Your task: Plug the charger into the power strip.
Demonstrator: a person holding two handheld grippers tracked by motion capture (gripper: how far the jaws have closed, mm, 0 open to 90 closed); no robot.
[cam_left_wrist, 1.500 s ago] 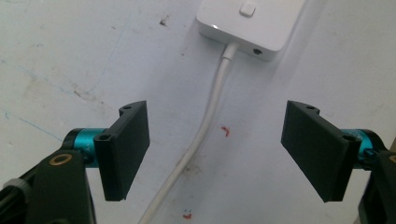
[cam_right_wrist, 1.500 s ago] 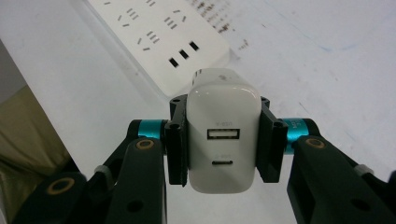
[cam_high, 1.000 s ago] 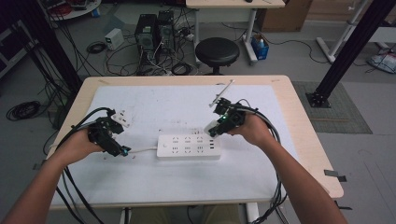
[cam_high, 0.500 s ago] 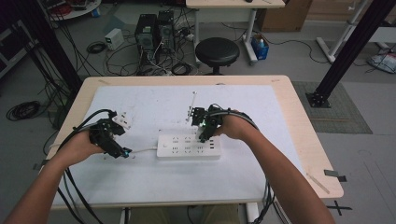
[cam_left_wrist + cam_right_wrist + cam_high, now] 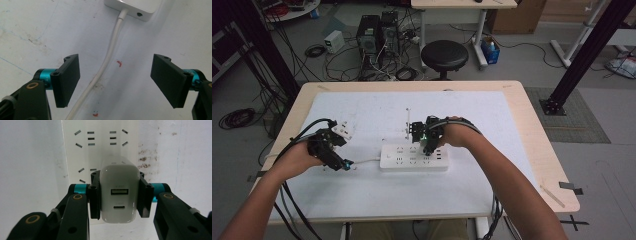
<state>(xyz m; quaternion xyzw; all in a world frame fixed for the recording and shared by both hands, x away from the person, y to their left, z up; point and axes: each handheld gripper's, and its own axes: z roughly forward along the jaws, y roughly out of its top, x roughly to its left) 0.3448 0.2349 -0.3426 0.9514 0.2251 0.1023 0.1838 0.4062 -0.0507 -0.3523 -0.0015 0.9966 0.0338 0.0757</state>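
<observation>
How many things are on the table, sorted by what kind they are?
Power strip: 1
Charger block, held by the right gripper: 1
White cable running from the strip between the left gripper's open jaws: 1
Grippers: 2
Total: 5

Charger [image 5: 119, 192] prongs hidden; power strip [image 5: 100, 150] cut off.

The room was dim around me, yet the white sheet covering the wooden table [image 5: 377, 107] was evenly lit from above, with soft shadows. From my right claw's camera, the glossy white two-port charger block [image 5: 119, 195] glared a little, and the black jaws near the lens blurred slightly.
</observation>
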